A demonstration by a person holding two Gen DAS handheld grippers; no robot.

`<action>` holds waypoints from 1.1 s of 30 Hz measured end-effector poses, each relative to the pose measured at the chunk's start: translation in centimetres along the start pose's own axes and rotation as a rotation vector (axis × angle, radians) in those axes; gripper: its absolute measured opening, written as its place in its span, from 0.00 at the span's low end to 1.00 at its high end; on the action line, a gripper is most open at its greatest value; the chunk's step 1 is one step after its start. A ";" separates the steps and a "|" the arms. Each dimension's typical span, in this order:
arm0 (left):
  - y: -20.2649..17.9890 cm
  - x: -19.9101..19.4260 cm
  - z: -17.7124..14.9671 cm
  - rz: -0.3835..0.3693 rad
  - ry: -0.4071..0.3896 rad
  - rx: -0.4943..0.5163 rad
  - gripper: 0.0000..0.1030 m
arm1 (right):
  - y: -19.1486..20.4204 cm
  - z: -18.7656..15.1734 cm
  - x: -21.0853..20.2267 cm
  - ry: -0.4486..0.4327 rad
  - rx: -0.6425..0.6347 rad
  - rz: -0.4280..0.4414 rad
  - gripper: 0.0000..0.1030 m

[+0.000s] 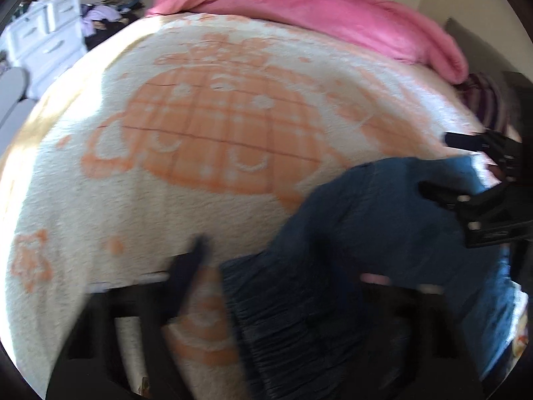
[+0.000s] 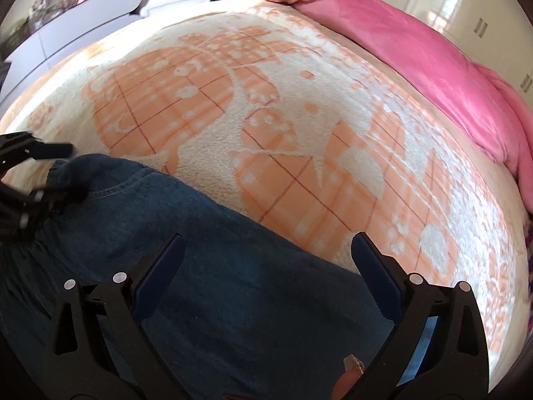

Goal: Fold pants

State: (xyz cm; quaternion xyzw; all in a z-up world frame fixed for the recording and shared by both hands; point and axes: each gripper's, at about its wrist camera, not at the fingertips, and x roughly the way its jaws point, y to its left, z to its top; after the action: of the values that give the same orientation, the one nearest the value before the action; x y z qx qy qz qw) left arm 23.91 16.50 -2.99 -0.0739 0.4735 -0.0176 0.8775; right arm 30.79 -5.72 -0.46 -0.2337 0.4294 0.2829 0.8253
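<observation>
Dark blue pants (image 1: 349, 226) (image 2: 233, 283) lie bunched on the cream and orange blanket (image 1: 216, 126) (image 2: 299, 126) at the near edge of the bed. Their gathered elastic waistband (image 1: 266, 326) runs between the fingers of my left gripper (image 1: 286, 263) (image 2: 63, 171). A strip of blanket shows between its left finger (image 1: 195, 260) and the fabric; the other finger is hidden by cloth. My right gripper (image 2: 266, 250) (image 1: 449, 168) hangs open over the pants with both pads clear of the cloth. The left wrist view is blurred.
A pink duvet (image 1: 333, 16) (image 2: 416, 50) is heaped along the far side of the bed. A white dresser (image 1: 43, 40) and piled clothes stand beyond the bed, with wardrobe doors (image 2: 449, 0) behind. A striped cloth (image 1: 483, 100) lies at the right edge.
</observation>
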 end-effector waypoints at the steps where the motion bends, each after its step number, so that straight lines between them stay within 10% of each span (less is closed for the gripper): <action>1: 0.0 -0.1 -0.1 0.006 -0.006 0.005 0.45 | 0.1 0.2 0.1 0.001 -0.011 0.003 0.92; 16: -0.6 -5.5 -1.7 -0.057 -0.173 0.042 0.36 | 2.8 0.7 1.3 -0.024 -0.200 -0.004 0.91; 22: -1.4 -6.1 -2.3 -0.024 -0.186 0.074 0.36 | 4.3 -0.4 0.9 -0.028 -0.193 0.152 0.13; 33: -2.1 -8.3 -3.9 -0.005 -0.243 0.119 0.36 | 2.9 -4.6 -7.3 -0.215 0.052 0.224 0.05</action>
State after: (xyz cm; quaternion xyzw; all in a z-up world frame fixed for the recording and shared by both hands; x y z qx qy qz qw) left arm 16.19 14.79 2.05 -0.0248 0.3614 -0.0389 0.9313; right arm 22.81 -8.45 2.84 -0.1311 0.3692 0.3855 0.8354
